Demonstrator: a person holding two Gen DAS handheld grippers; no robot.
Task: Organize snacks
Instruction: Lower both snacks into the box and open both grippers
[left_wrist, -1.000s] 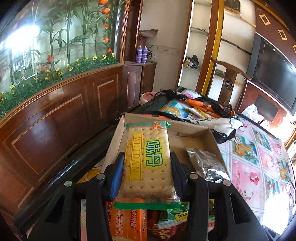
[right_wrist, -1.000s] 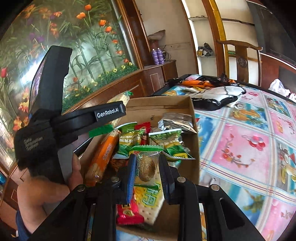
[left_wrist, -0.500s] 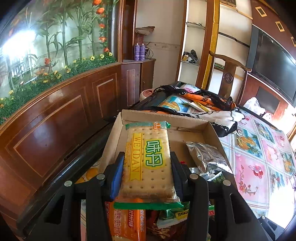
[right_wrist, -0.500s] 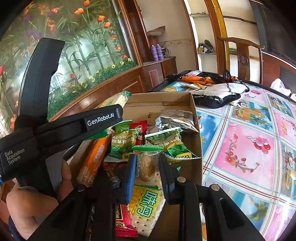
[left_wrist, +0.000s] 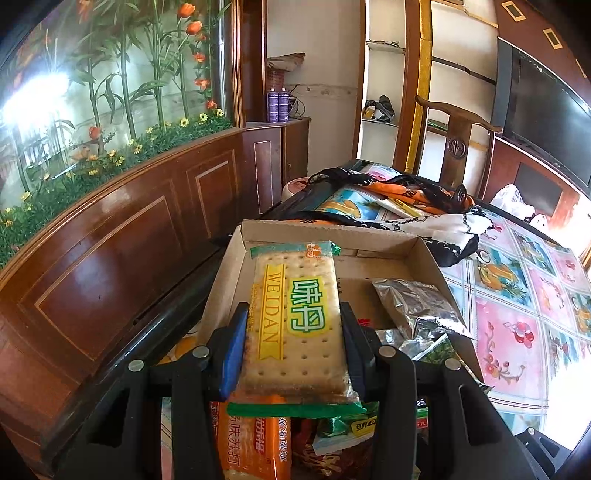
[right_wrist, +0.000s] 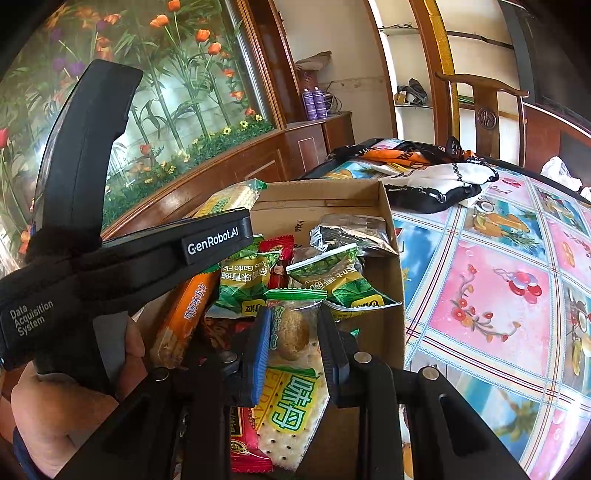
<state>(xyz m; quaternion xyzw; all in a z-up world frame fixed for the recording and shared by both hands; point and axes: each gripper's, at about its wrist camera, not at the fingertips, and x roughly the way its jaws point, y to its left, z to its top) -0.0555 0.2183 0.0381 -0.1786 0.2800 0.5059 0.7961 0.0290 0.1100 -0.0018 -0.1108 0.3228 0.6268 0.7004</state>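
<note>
Two snacks held over the cardboard box (left_wrist: 424, 247)

Our left gripper (left_wrist: 293, 332) clamps the cracker packet (left_wrist: 297, 317) lengthwise between its jaws – our right gripper (right_wrist: 295, 325) pinches a small clear-wrapped cookie packet (right_wrist: 293, 328), just above the snacks heaped inside the box.

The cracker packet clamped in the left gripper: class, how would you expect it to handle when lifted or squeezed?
The cracker packet probably stays stiff: it juts flat beyond the left gripper without sagging. It is likely fragile, since thin perforated crackers show through the wrapper and the pads press its edges. The glossy film may be slippery, so it could slide if tilted over the cardboard box.
</note>
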